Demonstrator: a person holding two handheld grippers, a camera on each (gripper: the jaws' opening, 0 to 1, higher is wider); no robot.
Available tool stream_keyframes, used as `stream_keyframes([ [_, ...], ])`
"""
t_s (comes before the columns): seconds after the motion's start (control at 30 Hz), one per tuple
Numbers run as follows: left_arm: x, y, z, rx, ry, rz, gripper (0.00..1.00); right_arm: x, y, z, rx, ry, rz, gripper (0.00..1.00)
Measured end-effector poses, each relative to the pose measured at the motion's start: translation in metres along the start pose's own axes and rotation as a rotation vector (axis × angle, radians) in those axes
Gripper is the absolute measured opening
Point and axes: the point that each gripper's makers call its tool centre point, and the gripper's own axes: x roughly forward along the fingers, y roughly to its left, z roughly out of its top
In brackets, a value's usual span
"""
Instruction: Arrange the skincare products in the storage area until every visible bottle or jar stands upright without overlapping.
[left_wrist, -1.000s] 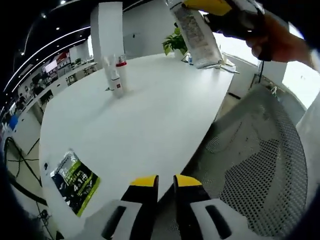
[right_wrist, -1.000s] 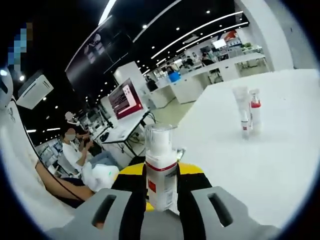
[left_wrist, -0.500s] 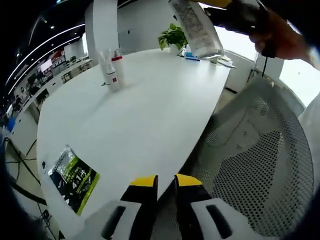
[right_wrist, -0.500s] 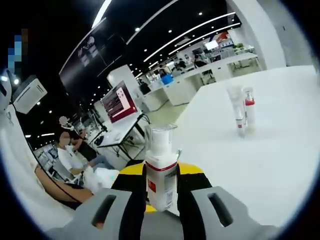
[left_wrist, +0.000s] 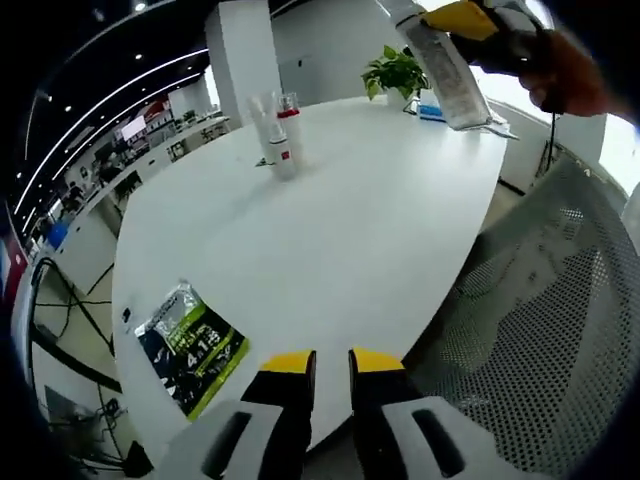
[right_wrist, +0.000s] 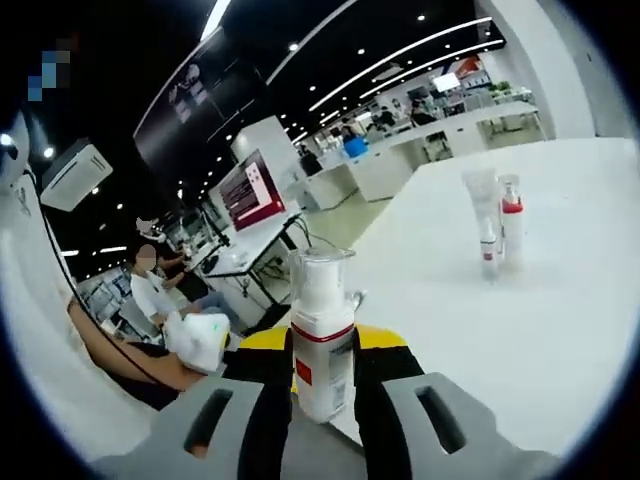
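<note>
My right gripper (right_wrist: 322, 372) is shut on a white pump bottle (right_wrist: 322, 340) with a clear cap and a red band, held upright in the air. Beyond it, a clear-capped tube (right_wrist: 484, 222) and a red-collared bottle (right_wrist: 512, 220) stand upright side by side on the white table (right_wrist: 560, 330). From the left gripper view, the same tube (left_wrist: 270, 128) and bottle (left_wrist: 288, 130) stand at the far side of the table (left_wrist: 350, 230). My left gripper (left_wrist: 331, 362) is low at the near table edge, jaws close together with nothing between them. The right gripper (left_wrist: 462, 22) hangs at the top right with its bottle (left_wrist: 445, 70).
A green and black foil packet (left_wrist: 190, 345) lies flat near the table's left edge. A mesh chair (left_wrist: 545, 320) stands to the right of the table. A potted plant (left_wrist: 395, 70) sits at the far end. A person (right_wrist: 150, 295) sits at desks off to the left.
The left gripper view has swung, so the standing pair and the packet sit further right in it. The right gripper keeps hold of the pump bottle, and its view has barely shifted.
</note>
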Motion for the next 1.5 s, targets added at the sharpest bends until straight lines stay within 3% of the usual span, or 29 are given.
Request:
stream_keyframes([
  [0.07,0.0,-0.001,-0.002,-0.012,0.011,-0.002,0.15,-0.003,-0.008,0.0,-0.016,-0.005,0.004,0.2],
  [0.17,0.001,-0.014,0.0,-0.038,0.007,-0.061,0.2,-0.008,-0.018,-0.002,-0.013,-0.021,0.017,0.2],
  [0.23,0.001,-0.011,-0.002,-0.011,0.017,-0.04,0.21,-0.01,-0.024,-0.005,-0.023,-0.019,0.016,0.2],
  [0.37,0.002,-0.001,-0.009,-0.073,0.05,-0.011,0.2,-0.017,-0.028,-0.01,-0.003,-0.029,0.047,0.2],
  [0.57,0.001,0.009,-0.017,-0.081,0.086,0.031,0.2,-0.039,-0.039,-0.007,0.002,-0.034,0.106,0.2],
  [0.7,0.001,0.004,-0.018,-0.071,0.103,0.014,0.2,-0.048,-0.047,-0.005,-0.019,-0.024,0.131,0.2],
  [0.9,-0.001,0.001,-0.019,-0.077,0.125,0.019,0.2,-0.051,-0.055,0.013,-0.051,-0.053,0.119,0.2],
  [1.13,-0.001,-0.004,-0.016,-0.062,0.11,0.003,0.19,-0.036,-0.068,0.02,-0.066,-0.075,0.057,0.2],
  [1.3,-0.001,-0.01,-0.011,0.0,0.084,-0.018,0.18,-0.025,-0.078,0.027,-0.076,-0.109,-0.046,0.2],
  [1.5,-0.001,-0.013,-0.004,-0.034,0.025,-0.058,0.18,-0.001,-0.083,0.021,-0.123,-0.115,-0.161,0.2],
])
